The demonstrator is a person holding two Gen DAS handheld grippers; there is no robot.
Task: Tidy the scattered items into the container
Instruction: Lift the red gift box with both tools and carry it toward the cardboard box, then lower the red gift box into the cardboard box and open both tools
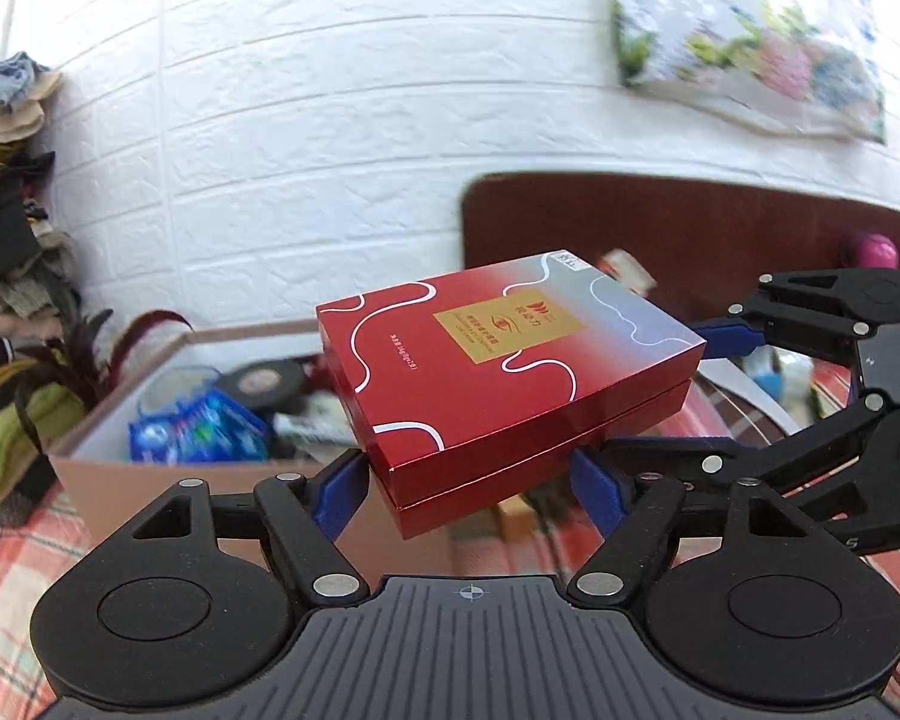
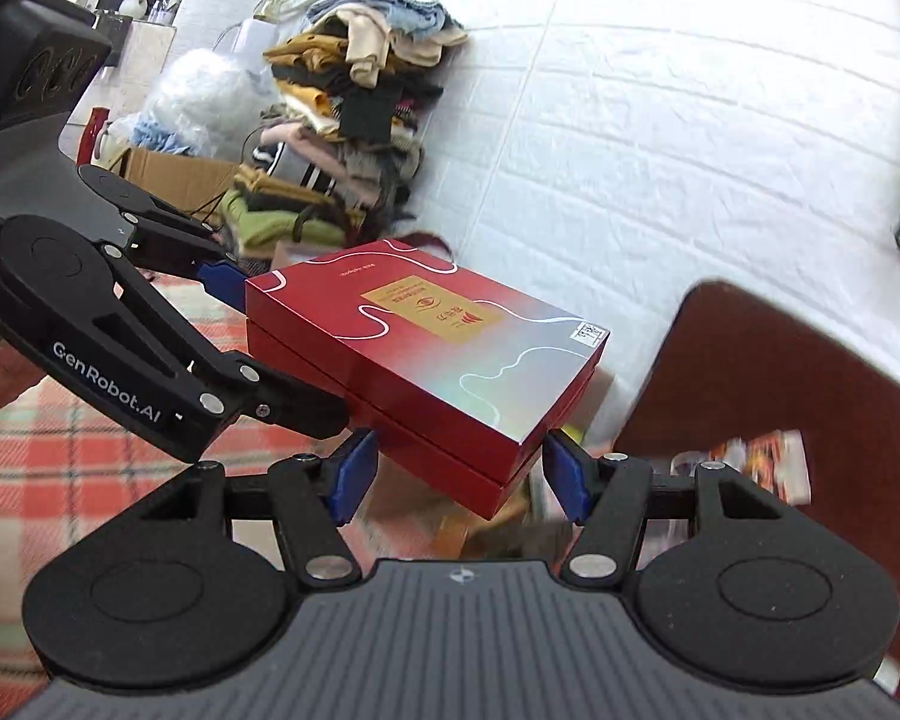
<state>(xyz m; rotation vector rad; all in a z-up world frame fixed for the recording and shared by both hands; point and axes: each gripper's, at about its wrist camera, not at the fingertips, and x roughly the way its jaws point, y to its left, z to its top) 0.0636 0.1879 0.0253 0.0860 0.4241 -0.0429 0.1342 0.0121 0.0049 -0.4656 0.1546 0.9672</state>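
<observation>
The left gripper (image 1: 471, 483) has its 2 blue pads closed against the near corner of the red box (image 1: 498, 372), one pad at the box's 8 o'clock side, the other at its 4 o'clock. The right gripper (image 2: 456, 480) is in the same state, narrowed onto the box's opposite corner (image 2: 426, 360). So the box hangs in the air between 2 claws, tilted, each biting only a corner — not a full side.

That is the main risk as I judge it. The box looks glossy and is made of 2 shells with a seam along the edge; a corner pinch could slip, or squeeze the lid askew. If the 2 hands drift apart or twist unevenly, one pad may lose contact and the box would swing on the other.

Beyond the box, at 9 o'clock in the left view, sits the open cardboard container (image 1: 150, 450) on the checked cloth (image 1: 24, 546), already holding a blue packet (image 1: 198, 426) and a dark round tin (image 1: 264, 381). The box is well apart from it and above its rim — a wide flat box may catch the rim or land on the tin and sit proud.

Farther off, at 2 o'clock, a brown headboard (image 1: 630, 222) meets the white brick wall (image 1: 330, 120); a careless swing could clip it.
</observation>
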